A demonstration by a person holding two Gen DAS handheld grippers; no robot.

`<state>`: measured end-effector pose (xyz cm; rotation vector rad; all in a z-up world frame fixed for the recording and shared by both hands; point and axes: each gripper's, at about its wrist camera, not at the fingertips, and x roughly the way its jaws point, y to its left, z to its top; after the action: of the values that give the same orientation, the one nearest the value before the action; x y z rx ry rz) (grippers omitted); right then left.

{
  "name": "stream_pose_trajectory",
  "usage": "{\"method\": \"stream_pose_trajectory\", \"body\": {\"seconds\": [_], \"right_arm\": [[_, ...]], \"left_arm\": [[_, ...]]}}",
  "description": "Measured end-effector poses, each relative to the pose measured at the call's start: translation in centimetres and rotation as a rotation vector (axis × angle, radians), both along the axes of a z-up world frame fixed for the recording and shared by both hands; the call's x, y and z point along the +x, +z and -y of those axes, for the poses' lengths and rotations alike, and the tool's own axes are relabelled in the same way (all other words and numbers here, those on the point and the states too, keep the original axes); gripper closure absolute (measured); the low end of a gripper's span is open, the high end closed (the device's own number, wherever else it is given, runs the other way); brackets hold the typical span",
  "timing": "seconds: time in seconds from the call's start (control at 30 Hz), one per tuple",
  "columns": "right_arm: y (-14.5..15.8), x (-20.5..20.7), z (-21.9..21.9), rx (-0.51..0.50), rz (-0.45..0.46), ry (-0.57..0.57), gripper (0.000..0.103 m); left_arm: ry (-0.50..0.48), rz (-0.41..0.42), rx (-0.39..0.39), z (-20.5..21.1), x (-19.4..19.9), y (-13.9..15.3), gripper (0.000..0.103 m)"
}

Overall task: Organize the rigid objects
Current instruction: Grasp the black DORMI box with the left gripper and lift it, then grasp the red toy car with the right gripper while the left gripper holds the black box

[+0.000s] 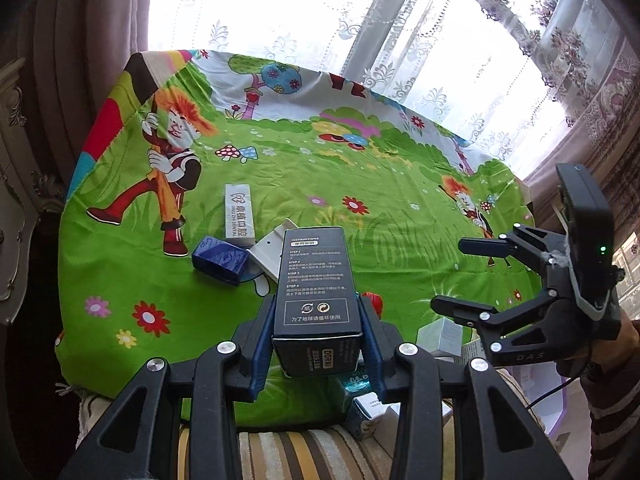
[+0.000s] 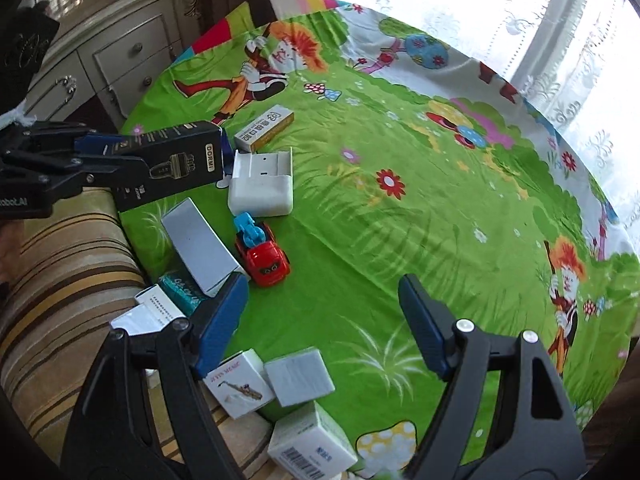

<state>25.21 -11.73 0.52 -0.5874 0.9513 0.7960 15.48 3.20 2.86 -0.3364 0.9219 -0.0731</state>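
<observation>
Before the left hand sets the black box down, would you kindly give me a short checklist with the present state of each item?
1. Black box clamped between the left gripper fingers: ok.
2. Box lifted off the green cloth: ok.
3. Right gripper open and holding nothing: ok.
4. Right gripper away from the black box: ok.
5. Bare cloth free for a drop spot beyond the red toy car: ok.
6. Intended drop spot: cannot tell.

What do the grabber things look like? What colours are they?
Both are black plastic frames with silver screws and blue fingers. The right gripper carries a black camera box with a green light and a thin black cable. The left gripper has white lettering.
</observation>
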Motion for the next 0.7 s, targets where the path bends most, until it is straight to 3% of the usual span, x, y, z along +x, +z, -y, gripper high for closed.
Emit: {"method": "stream_pose_trajectory", "body": {"seconds": [0.1,0.37,0.7], "right_arm": [[-1.1,0.7,-1.9,-0.038,-0.014,0.082,0.025],[-3.0,1.3,-6.3,-0.093,-0.083,0.248,0.042],[-4.8,2.3,-9.5,-0.176,-0.173,0.278,0.054]], "left_arm": [[0.015,0.008,-0.009,-0.7,-0.2,0.1,0.063],[0.042,0.015,-0.039,-2.0,-0.5,-0.2,0.063],[0.057,0.020,-0.065,-2.5,-0.8,-0.3,0.063]]}}
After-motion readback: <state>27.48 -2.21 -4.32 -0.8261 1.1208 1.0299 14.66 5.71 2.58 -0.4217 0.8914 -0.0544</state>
